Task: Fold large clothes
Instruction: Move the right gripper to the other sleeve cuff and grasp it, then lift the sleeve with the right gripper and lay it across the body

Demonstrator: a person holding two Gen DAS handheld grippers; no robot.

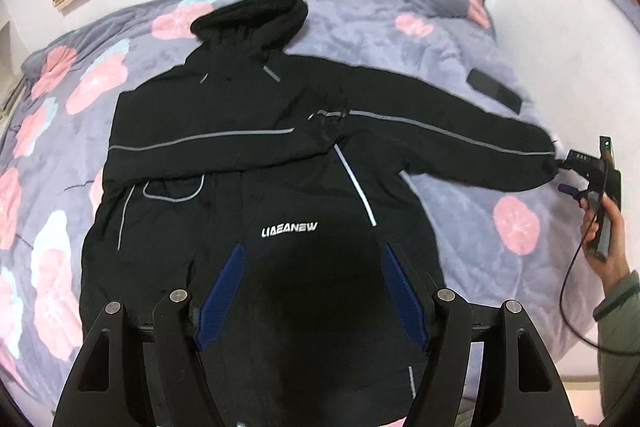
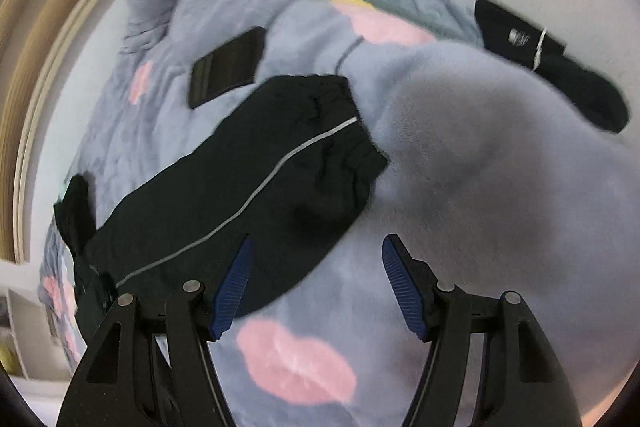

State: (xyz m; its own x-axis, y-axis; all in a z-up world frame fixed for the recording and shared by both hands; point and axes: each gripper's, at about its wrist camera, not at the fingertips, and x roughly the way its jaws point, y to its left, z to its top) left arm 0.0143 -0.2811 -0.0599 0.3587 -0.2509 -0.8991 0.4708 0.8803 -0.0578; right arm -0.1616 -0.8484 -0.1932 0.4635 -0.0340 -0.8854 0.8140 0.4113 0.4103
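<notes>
The left gripper [image 1: 312, 291] has its blue-padded fingers apart, clamping nothing, over the lower back of the black hooded jacket [image 1: 256, 163] with grey piping, which lies flat on the lilac blanket [image 1: 400, 27] with pink flowers. The right gripper [image 2: 316, 287] also stands apart and empty, just above the jacket's outstretched sleeve [image 2: 256, 171]; beyond its cuff lies a black phone [image 2: 226, 67].

We see the black jacket [image 1: 256, 163] covering most of the bed [image 1: 460, 211], its outstretched sleeve [image 2: 256, 167] barring the frame's right middle. A dark phone [image 1: 496, 89] lies just above that sleeve. Bare blanket remains at lower right and far left; another dark item [image 2: 552, 63] occupies the right-wrist view's upper right.
</notes>
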